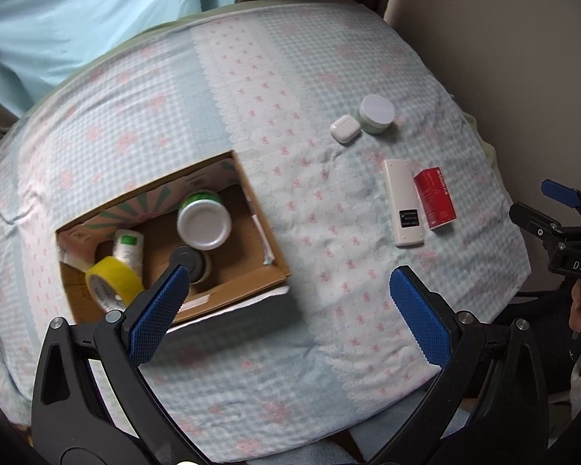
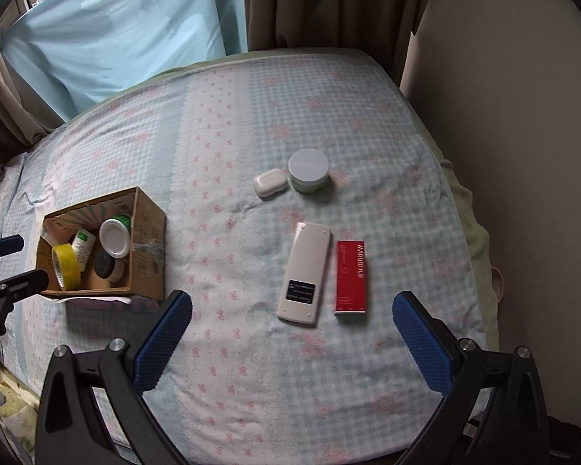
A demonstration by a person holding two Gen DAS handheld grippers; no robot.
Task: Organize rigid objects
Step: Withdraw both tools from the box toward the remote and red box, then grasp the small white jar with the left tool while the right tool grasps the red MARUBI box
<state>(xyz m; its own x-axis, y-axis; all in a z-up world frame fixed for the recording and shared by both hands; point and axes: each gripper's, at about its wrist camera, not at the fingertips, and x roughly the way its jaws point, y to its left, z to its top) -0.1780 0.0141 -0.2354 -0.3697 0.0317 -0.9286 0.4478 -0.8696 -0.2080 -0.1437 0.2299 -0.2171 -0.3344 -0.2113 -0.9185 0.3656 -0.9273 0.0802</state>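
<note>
A cardboard box (image 1: 275,248) (image 2: 147,240) on the bed holds a white-lidded jar (image 1: 204,224), a yellow tape roll (image 1: 112,283), a small white bottle (image 1: 129,250) and a dark-lidded jar (image 1: 188,259). On the quilt to its right lie a white remote (image 2: 304,273), a red box (image 2: 351,277), a white earbud case (image 2: 269,182) and a green jar with a pale lid (image 2: 309,170). My left gripper (image 1: 290,290) is open and empty above the box's near right corner. My right gripper (image 2: 292,310) is open and empty, just short of the remote and red box.
The bed has a light blue checked quilt (image 2: 220,147). A beige wall (image 2: 515,116) runs along its right edge. Brown curtains (image 2: 329,4) and a pale blue sheet (image 2: 116,27) hang behind the far edge.
</note>
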